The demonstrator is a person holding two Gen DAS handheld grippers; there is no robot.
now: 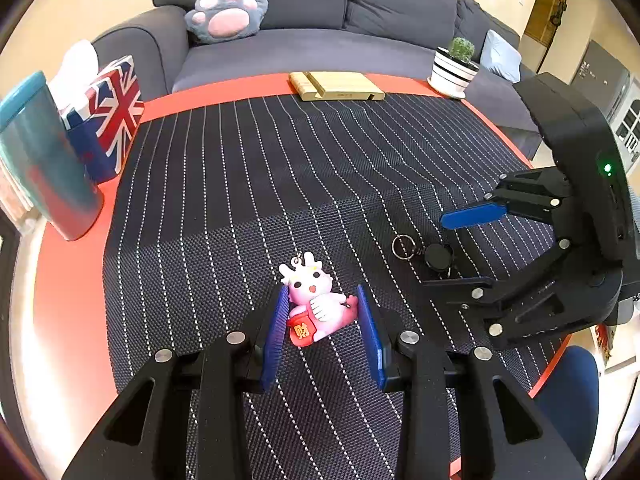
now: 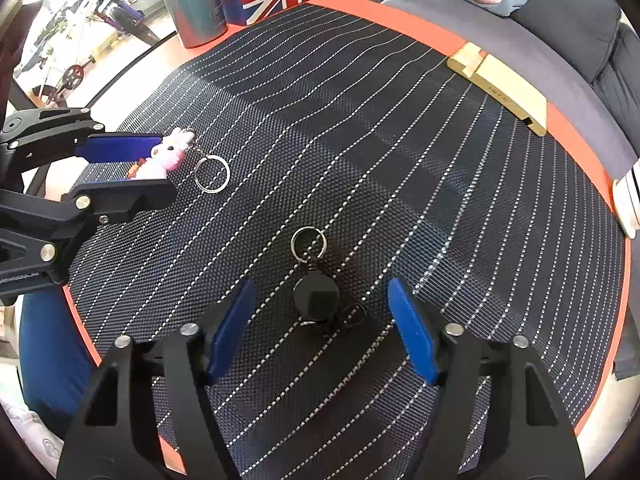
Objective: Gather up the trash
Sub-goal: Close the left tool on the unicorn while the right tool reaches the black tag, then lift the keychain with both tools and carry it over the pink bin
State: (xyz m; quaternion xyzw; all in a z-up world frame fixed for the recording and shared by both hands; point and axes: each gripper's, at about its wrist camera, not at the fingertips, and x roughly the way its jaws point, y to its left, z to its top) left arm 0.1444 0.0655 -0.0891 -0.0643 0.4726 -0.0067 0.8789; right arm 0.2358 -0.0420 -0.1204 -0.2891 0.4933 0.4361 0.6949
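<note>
A pink dragon keychain (image 1: 316, 300) lies on the dark striped mat (image 1: 280, 168), and my left gripper (image 1: 322, 292) is shut on it, blue pads against both its sides. The right wrist view shows the same grip at the left edge, the pink toy (image 2: 172, 152) between the fingers of the left gripper (image 2: 166, 164), with its silver ring (image 2: 212, 174) trailing on the mat. A black retractable key reel (image 2: 316, 296) with a ring (image 2: 308, 242) sits between the spread pads of my right gripper (image 2: 320, 284), a gap on each side. From the left wrist view, the right gripper (image 1: 436, 252) straddles the reel (image 1: 438, 257).
An orange-rimmed table (image 1: 72, 300) bears a teal cup (image 1: 40, 160) and a Union Jack tissue box (image 1: 108, 120) at the left, a wooden stand (image 1: 336, 86) and a potted cactus (image 1: 454, 70) at the far edge. A grey sofa with a paw cushion (image 1: 226, 12) stands behind.
</note>
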